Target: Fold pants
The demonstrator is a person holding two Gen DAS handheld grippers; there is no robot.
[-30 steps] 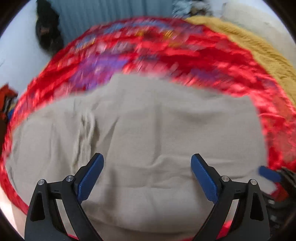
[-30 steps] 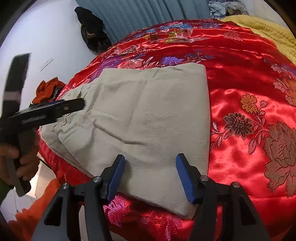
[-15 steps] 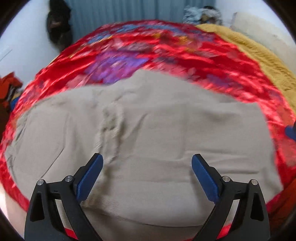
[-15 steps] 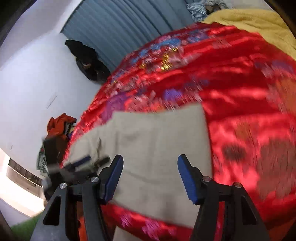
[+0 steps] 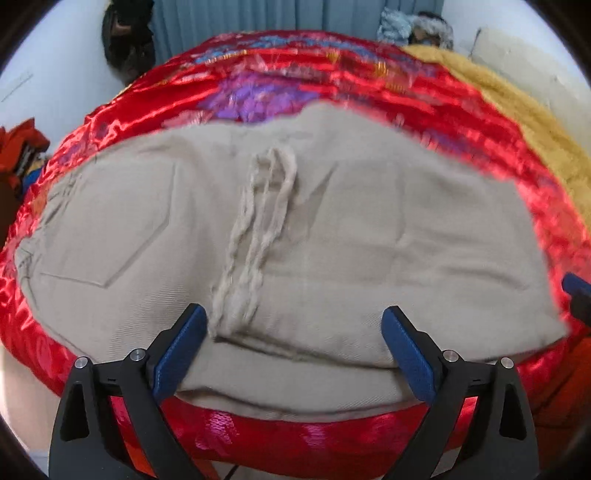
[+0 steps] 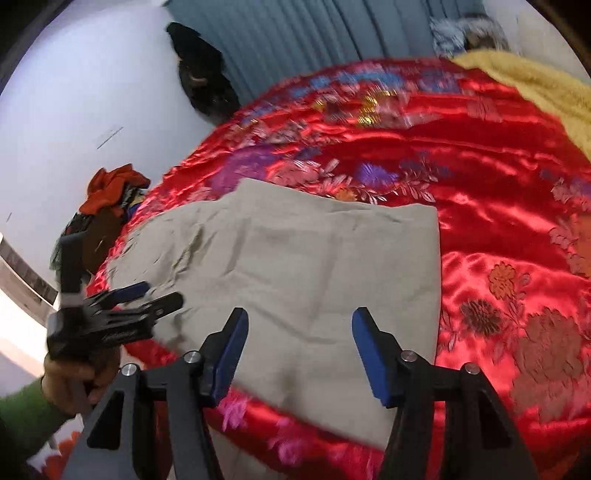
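Beige pants (image 5: 332,221) lie folded into a rectangle on a red satin bedspread (image 5: 332,432), their drawstring (image 5: 258,229) resting on top. My left gripper (image 5: 293,317) hangs open over the near folded edge, the drawstring's end close to its left finger, nothing gripped. In the right wrist view the same pants (image 6: 314,266) lie below my right gripper (image 6: 300,317). Its jaws are opening, with nothing pressed between them. The left gripper (image 6: 147,295) shows there at the pants' left edge, held by a hand (image 6: 74,380).
A yellow blanket (image 6: 535,85) covers the bed's far right. A pile of orange-red clothes (image 6: 110,188) sits off the bed's left side, a black bag (image 6: 203,85) hangs by the blue curtain (image 6: 314,33). The bedspread (image 6: 498,221) stretches right of the pants.
The left gripper has slid sideways along the pants, bringing the drawstring from the left to the centre of its view. The right gripper has lifted away from the cloth.
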